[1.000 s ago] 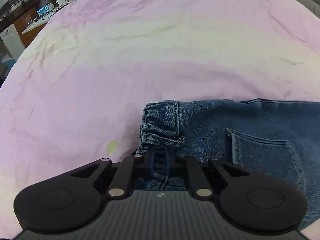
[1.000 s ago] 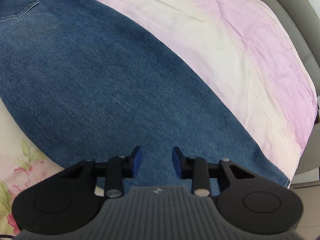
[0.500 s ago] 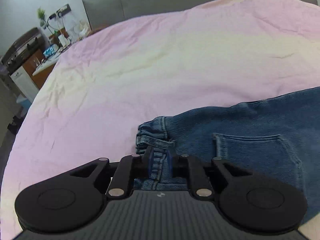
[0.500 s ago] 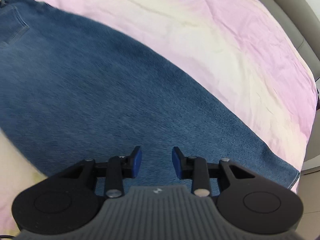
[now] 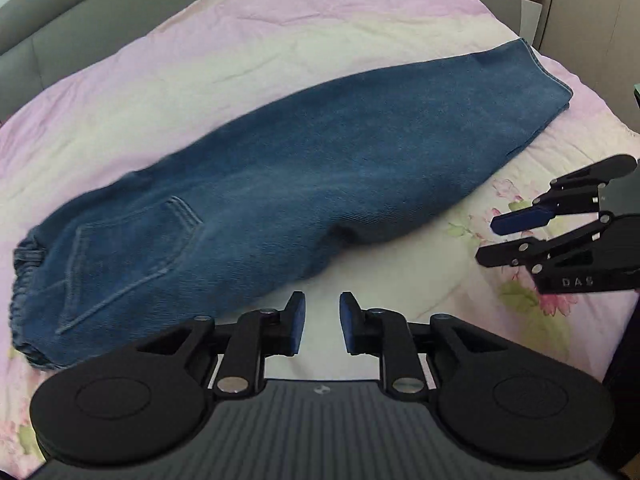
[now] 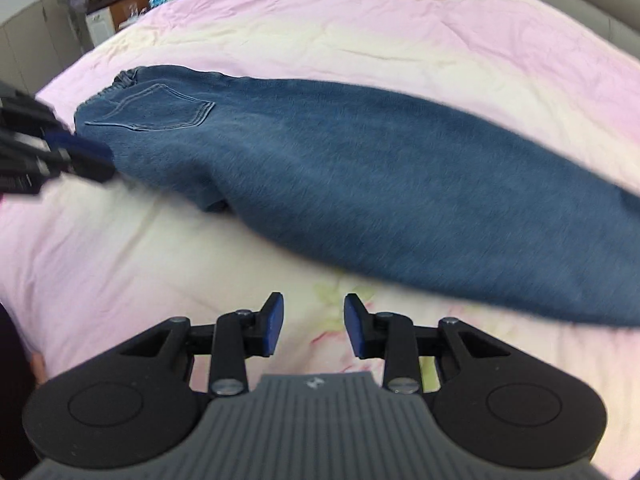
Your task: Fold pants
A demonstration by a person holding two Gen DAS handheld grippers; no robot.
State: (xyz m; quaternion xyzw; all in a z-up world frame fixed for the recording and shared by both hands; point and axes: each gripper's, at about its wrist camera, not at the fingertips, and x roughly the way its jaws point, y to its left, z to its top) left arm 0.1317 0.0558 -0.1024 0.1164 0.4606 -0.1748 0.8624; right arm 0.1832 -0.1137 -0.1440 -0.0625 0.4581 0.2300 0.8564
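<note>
Blue denim pants [image 5: 304,184] lie flat on the bed, folded lengthwise, back pocket [image 5: 124,252] up. The elastic waistband sits at the left, the hem at the far right. My left gripper [image 5: 322,322] hovers over bare sheet just in front of the pants' near edge, its jaws opening with nothing between them. At the right of the left wrist view my right gripper [image 5: 490,240] shows from the side. In the right wrist view the pants [image 6: 360,184] stretch across the bed; my right gripper [image 6: 314,326] stands open over the sheet, empty. The left gripper [image 6: 92,160] appears near the waistband end.
The bed has a pink and cream sheet [image 5: 168,92] with a flower print [image 5: 532,300] near the front edge. A grey headboard [image 5: 60,28] runs behind it. Cabinets and cluttered shelves [image 6: 120,12] stand past the far left corner.
My left gripper let go of the waistband, opened and swung back off the pants. The right gripper drew back from over the leg to bare sheet. The pants now lie free.
</note>
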